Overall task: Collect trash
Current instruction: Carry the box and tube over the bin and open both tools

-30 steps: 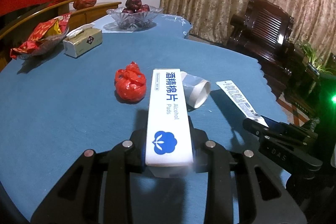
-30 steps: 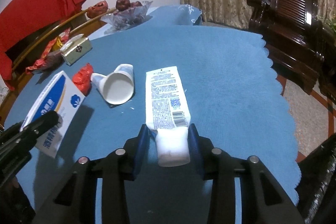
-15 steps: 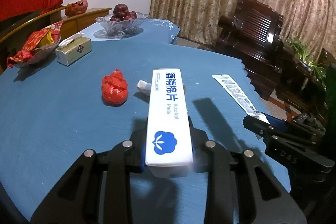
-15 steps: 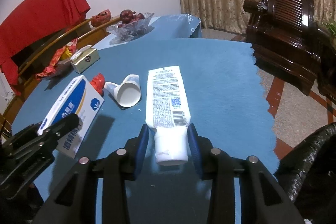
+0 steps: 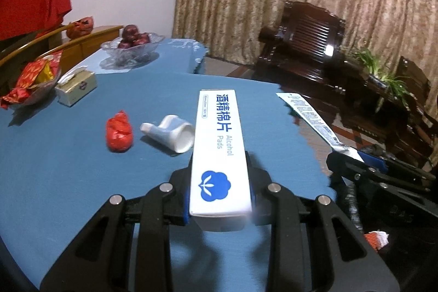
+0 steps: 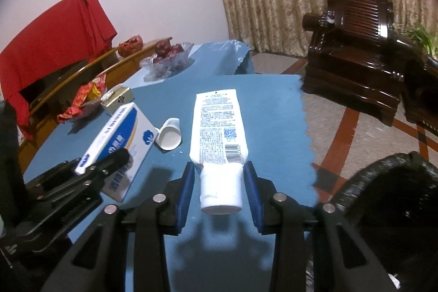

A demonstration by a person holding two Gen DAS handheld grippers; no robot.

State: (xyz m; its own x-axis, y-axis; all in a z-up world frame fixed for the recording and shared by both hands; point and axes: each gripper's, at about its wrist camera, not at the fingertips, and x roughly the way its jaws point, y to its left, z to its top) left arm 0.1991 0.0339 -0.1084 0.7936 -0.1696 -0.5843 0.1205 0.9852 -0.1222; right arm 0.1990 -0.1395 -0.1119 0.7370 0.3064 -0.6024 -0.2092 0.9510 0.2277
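Both tools are showing matte black, slotted linkage arms joined by round silver screw heads. The left tool [image 5: 220, 199] is wearing blue pads on its fingers [image 5: 187, 205]; the right tool [image 6: 220, 196] is carrying ribbed blue pads [image 6: 184, 199] likewise.

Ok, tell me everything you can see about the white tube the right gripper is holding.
The white squeeze tube looks like soft plastic, flattened and nearly empty, with a wide crimped far end and a round white cap toward the camera. Its upper face carries fine black print, a blue QR code and a barcode. The right gripper is shut on its neck and cap, holding it lifted above the blue tablecloth, pointing away, roughly level.
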